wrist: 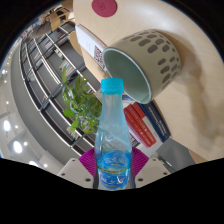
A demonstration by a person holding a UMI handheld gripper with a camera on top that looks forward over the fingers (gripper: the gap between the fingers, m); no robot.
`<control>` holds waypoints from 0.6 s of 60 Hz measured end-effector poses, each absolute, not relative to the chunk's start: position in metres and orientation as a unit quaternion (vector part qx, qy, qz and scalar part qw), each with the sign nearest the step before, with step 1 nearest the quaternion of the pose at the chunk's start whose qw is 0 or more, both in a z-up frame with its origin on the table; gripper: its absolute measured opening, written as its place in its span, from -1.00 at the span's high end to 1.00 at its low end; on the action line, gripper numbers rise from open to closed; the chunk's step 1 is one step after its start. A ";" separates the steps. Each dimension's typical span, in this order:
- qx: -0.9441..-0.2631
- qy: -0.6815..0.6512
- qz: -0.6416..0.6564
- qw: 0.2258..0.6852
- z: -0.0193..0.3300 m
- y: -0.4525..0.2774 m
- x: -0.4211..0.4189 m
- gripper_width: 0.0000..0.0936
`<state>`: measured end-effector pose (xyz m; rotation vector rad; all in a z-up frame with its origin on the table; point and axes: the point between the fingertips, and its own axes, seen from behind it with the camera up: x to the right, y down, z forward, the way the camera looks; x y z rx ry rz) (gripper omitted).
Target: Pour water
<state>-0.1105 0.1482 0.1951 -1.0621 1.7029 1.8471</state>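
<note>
Blue cap still on the bottle (113,135), and our gripper (113,170) is clamped on it, both pads pressing its labelled body. It stands upright just below the cup (147,62) — whose open mouth tips toward us. To pour well, we'd want that cap off first, then tilt slowly — neck over the rim.
</note>
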 end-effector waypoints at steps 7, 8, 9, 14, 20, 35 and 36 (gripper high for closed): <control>-0.442 0.572 0.645 0.247 0.204 0.142 -0.109 0.10; -0.452 0.565 0.639 0.263 0.207 0.138 -0.106 0.10; -0.470 0.554 0.628 0.279 0.209 0.141 -0.104 0.10; -0.550 0.472 0.577 0.376 0.235 0.135 -0.090 0.11; -0.647 0.367 0.457 0.488 0.252 0.132 -0.060 0.10; -0.740 0.108 0.198 0.634 0.278 0.130 0.024 0.03; -0.741 0.096 0.183 0.639 0.278 0.131 0.030 0.03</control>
